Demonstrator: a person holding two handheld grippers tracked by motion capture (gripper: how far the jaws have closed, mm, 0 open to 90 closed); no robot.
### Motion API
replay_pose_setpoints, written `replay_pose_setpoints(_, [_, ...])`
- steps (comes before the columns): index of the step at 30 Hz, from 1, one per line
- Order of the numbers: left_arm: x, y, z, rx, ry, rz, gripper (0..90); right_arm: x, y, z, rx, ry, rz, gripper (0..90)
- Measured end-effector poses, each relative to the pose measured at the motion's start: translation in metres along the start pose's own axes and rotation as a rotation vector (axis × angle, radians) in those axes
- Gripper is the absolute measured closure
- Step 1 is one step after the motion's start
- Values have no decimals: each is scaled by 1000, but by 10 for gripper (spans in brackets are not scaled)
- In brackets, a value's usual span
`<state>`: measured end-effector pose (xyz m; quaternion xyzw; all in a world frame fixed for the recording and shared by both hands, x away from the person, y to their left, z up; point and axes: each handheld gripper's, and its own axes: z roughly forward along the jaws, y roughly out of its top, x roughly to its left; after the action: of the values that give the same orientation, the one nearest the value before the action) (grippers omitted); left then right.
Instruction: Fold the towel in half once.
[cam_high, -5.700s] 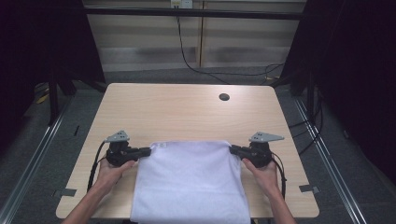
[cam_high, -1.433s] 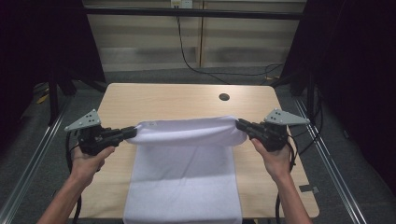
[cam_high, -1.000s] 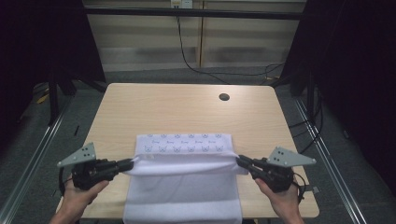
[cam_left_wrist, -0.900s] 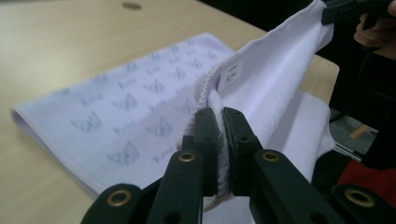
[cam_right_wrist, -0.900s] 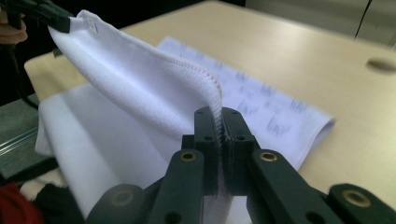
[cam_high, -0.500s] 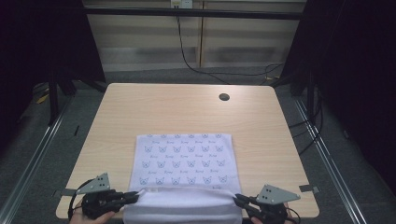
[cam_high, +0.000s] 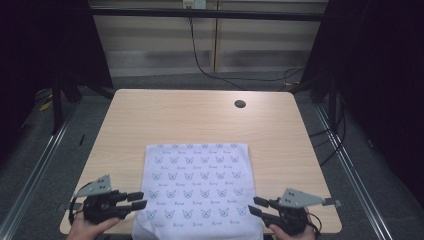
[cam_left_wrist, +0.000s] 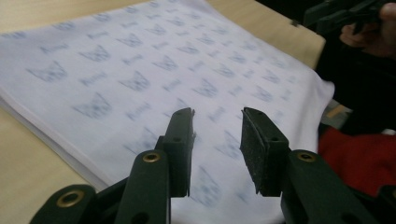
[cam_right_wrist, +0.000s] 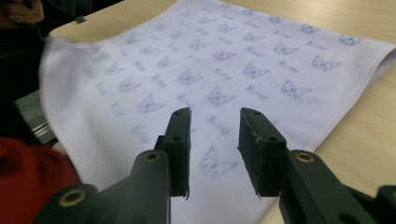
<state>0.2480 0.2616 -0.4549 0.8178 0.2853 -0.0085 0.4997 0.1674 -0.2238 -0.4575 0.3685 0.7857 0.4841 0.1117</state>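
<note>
A white cloth (cam_high: 197, 185) with a blue printed pattern lies flat on the near half of the wooden table (cam_high: 200, 120), and its near edge hangs over the front. My left gripper (cam_high: 137, 200) is at the cloth's near left edge. My right gripper (cam_high: 254, 205) is at its near right edge. Both have just been opening, and nothing is pinched between their jaws. In the left gripper view the left gripper (cam_left_wrist: 217, 114) hovers open over the cloth (cam_left_wrist: 140, 70). The right gripper view shows the right gripper (cam_right_wrist: 215, 114) likewise open above the cloth (cam_right_wrist: 210, 70).
A dark round hole (cam_high: 240, 104) sits in the table's far right part. Bare wood stretches behind the cloth. Dark frame rails run along both sides of the table, and a cable (cam_high: 200, 60) trails on the floor beyond. Something red (cam_left_wrist: 364, 158) lies below the front edge.
Both grippers drew the cloth's raised edge toward the front, folding it over with the printed side up, then sank to the table and let go. Their jaws now stand apart.
</note>
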Motion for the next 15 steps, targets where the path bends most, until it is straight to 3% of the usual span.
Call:
replay_pose_setpoints(3, [26,11,21,8,34,-45,628,-20,13,25,17,2,-1,636])
replay_pose_setpoints(5, [40,14,34,16,98,-61,622,-32,20,42,39,-6,-5,619])
replay_pose_setpoints(8, [57,14,52,71,157,-74,603,-48,29,68,81,-36,-8,586])
replay_pose_setpoints(11, [67,5,60,127,202,-79,604,-61,34,90,112,-55,-3,584])
replay_pose_setpoints(13, [66,-2,58,101,203,-53,624,-66,32,101,149,-87,-9,583])
replay_pose_setpoints(15, [64,-3,56,112,201,-39,623,-66,26,108,190,-92,-9,566])
